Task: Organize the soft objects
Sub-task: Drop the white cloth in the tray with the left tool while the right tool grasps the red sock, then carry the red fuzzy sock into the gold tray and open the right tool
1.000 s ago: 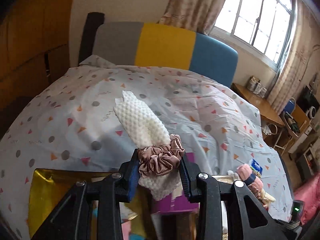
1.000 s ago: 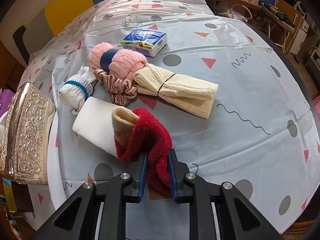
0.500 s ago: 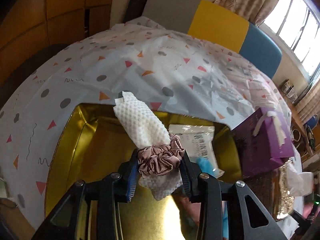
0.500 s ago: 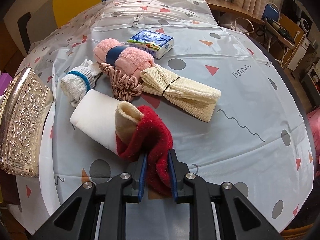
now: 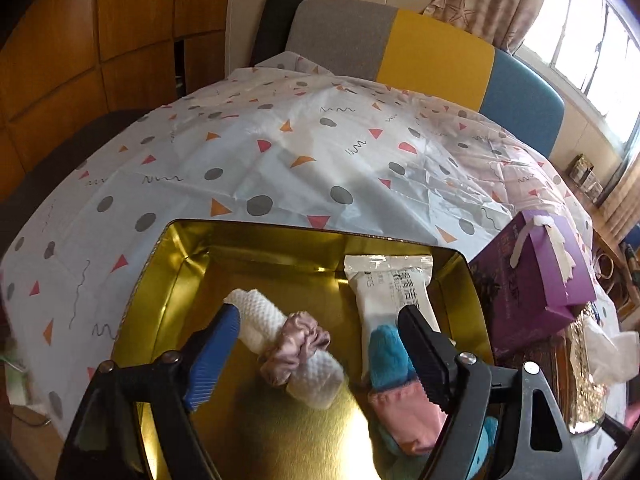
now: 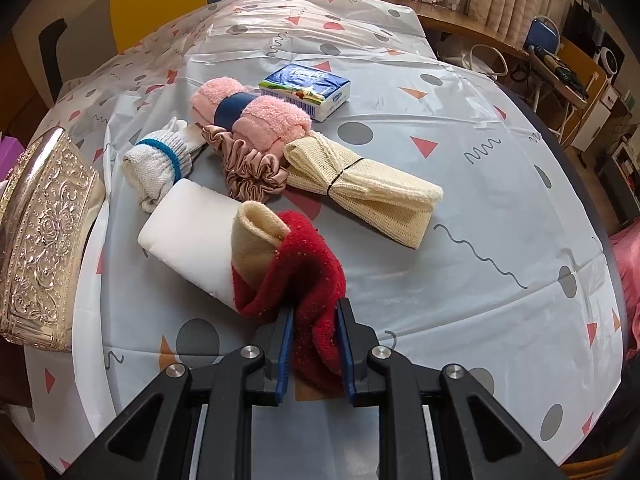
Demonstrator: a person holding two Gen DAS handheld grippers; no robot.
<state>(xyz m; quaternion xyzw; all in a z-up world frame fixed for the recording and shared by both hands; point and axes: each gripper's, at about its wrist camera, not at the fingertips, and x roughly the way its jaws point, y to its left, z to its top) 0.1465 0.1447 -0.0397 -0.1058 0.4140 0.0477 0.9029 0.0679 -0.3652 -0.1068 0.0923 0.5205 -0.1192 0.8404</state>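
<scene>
My left gripper is open above the gold tin box. A white waffle cloth roll bound by a pink scrunchie lies on the tin's floor between the spread jaws, free of them. A white wipes pack and a blue and pink soft roll lie in the tin at the right. My right gripper is shut on a red fuzzy sock wrapped around a beige cloth and a white foam block on the table.
On the table lie a pink towel roll, a tissue pack, a cream mesh cloth, a brown scrunchie and a white sock roll. An embossed gold lid stands at the left. A purple box sits beside the tin.
My left gripper opened and let go of the white cloth roll, which now lies in the tin. The right gripper stayed shut on the red sock.
</scene>
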